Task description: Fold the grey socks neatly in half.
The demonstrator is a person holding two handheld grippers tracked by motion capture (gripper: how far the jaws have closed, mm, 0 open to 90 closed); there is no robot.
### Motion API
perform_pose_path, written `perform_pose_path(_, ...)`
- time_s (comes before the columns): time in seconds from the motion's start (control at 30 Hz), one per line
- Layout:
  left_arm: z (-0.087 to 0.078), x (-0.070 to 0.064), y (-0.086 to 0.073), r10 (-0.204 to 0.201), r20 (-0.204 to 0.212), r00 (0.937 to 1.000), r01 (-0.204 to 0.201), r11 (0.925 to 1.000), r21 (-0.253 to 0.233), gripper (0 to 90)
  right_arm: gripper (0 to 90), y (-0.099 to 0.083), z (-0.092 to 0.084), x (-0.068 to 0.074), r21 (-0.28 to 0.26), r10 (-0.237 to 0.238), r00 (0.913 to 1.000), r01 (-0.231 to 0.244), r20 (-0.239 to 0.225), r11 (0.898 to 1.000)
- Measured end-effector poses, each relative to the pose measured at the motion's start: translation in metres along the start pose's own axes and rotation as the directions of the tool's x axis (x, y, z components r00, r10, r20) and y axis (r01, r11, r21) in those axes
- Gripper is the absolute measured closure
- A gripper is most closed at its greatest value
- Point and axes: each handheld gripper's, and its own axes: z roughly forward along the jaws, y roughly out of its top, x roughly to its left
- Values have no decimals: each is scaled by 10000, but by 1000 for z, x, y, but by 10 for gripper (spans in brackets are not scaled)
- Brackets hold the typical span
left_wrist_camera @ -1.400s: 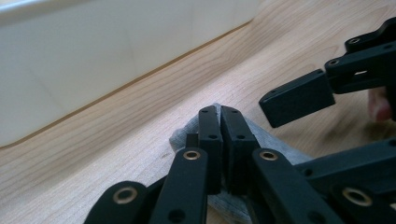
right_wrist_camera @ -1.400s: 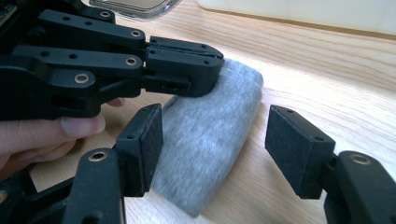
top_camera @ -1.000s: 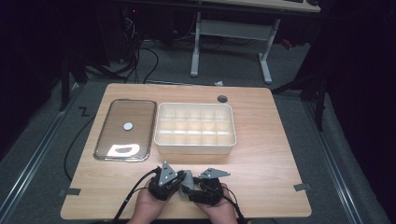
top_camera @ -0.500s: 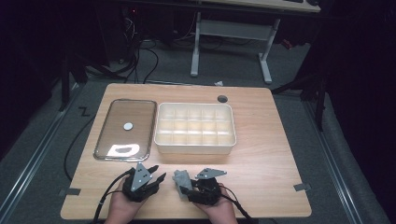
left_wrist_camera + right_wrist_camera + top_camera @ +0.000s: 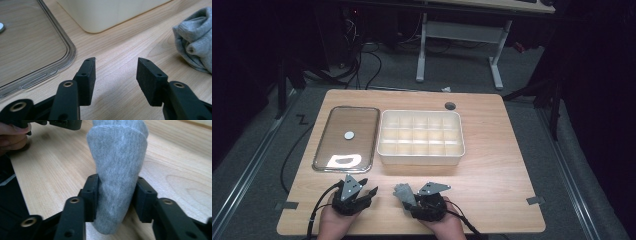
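Near the front edge of the table [image 5: 492, 165], the right gripper [image 5: 116, 192] grasps a rolled grey sock [image 5: 120, 165] while the left gripper [image 5: 116, 72] has just been opening, empty, so the roll could perhaps unravel without second support.

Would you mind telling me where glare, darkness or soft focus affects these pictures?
High view: white glare on the clear lid, room beyond the table nearly black. Left gripper view: grey sock slightly soft. Right gripper view: sock sharp, far tabletop blurred.
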Motion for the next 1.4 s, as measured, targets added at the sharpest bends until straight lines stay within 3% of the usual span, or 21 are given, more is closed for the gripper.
perform_pose_path(0.17, -3, 1, -2, 5, -180, 9998, -5, 10000, 8, 479, 664, 1, 0, 3, -105, -352, 9992, 354, 170, 9993)
perform_pose_path(0.4, -1, 2, -3, -62, -28, 10000, 62, 10000, 53, 467, 686, 3, -4, 7, -69, -698, 9967, 702, 422, 9975)
perform_pose_path(0.77, -2, 2, -3, -51, 222, 9997, 50, 10000, 18, 447, 686, 1, -23, -8, -409, -444, 9960, 476, 776, 9980)
perform_pose_path(0.83, -1, 0, -3, 2, 256, 9997, -2, 10000, 16, 446, 686, -1, -30, -15, -402, -406, 9934, 451, 1077, 9982)
perform_pose_path(1.1, -2, -1, -3, -7, 223, 9998, 9, 10000, -62, 441, 686, -5, -49, -32, -514, -42, 9891, 119, 1475, 9986)
perform_pose_path(1.27, -2, 0, -3, -5, 211, 9998, 7, 9999, -106, 432, 686, -8, -58, -40, -162, -50, 9841, 80, 1777, 9998)
perform_pose_path(1.4, -3, 0, -3, -17, 183, 9998, 21, 9998, -211, 430, 686, -10, -69, -47, 422, -150, 9730, 54, 2303, 9991)
